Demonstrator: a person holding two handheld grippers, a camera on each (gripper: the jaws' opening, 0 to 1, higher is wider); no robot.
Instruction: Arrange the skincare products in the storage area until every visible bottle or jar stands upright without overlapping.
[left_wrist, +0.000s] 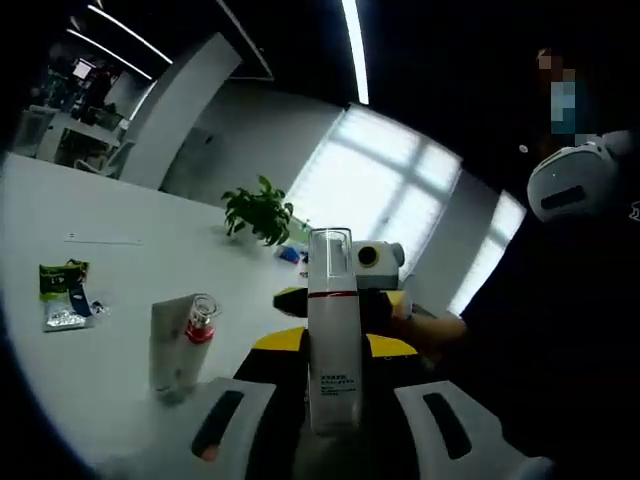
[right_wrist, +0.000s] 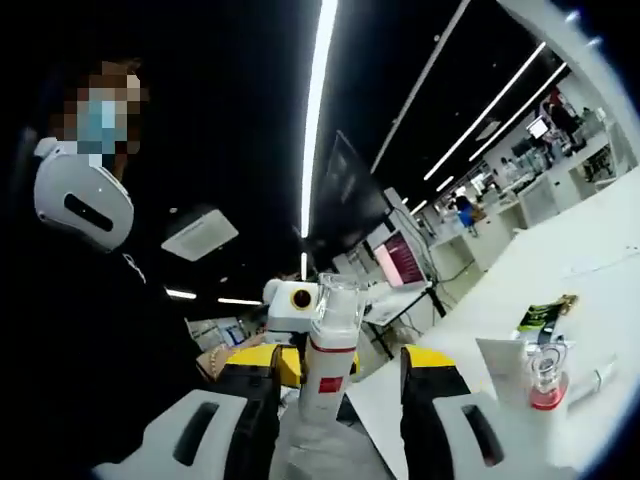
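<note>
Left gripper view
- left gripper (left_wrist: 333, 425): white jaws with black pads, clamped on the tall white spray bottle with a red band and clear cap (left_wrist: 331, 335), held upright
- right gripper (left_wrist: 345, 315): yellow-and-black, coming in from behind the same bottle; grip hidden, can't tell
- white squeeze tube (left_wrist: 172, 343): upright on the white table (left_wrist: 120, 270), left of the bottle
- small clear bottle with a red collar (left_wrist: 200, 322): just beside the tube, touching or not, can't tell
- green-and-silver sachets (left_wrist: 65, 295): flat, farther left
- potted green plant (left_wrist: 260, 212): far side of table

Right gripper view
- right gripper (right_wrist: 335, 425): jaws hugging that spray bottle (right_wrist: 330, 360)
- left gripper (right_wrist: 300, 365): yellow-and-black, behind bottle
- tube (right_wrist: 503, 368), red-collared bottle (right_wrist: 546, 378): together on the table (right_wrist: 600, 260), right side
- sachets (right_wrist: 545, 315): just behind
</note>
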